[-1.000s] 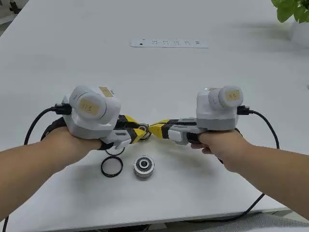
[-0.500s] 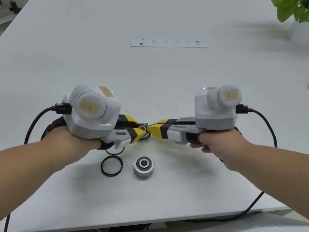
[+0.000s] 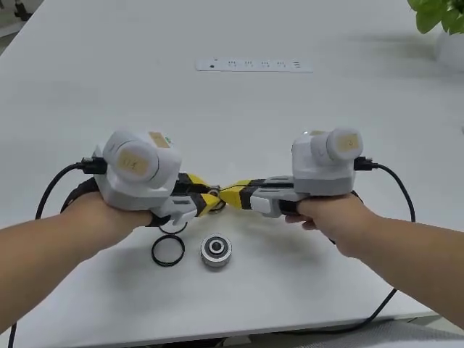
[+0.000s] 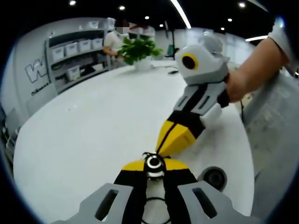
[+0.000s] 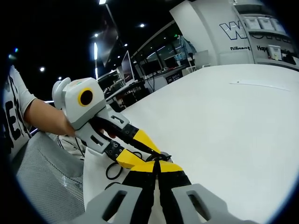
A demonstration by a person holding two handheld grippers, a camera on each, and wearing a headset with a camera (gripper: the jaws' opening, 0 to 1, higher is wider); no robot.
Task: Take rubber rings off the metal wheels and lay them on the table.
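So one loose ring (image 3: 168, 250) already lies on the table (image 3: 290, 109) beside its bare wheel (image 3: 216, 248); left gripper (image 4: 154, 165) clamps a second wheel (image 4: 154, 162), right gripper (image 5: 158, 164) pinches its rubber ring (image 5: 163, 157), not off yet.

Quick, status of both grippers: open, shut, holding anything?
Left gripper: shut on a metal wheel.
Right gripper: shut, its tips apparently pinching the rubber ring on that wheel.

Small metal wheel (image 4: 153, 162) tight between left gripper (image 4: 153, 166) jaws
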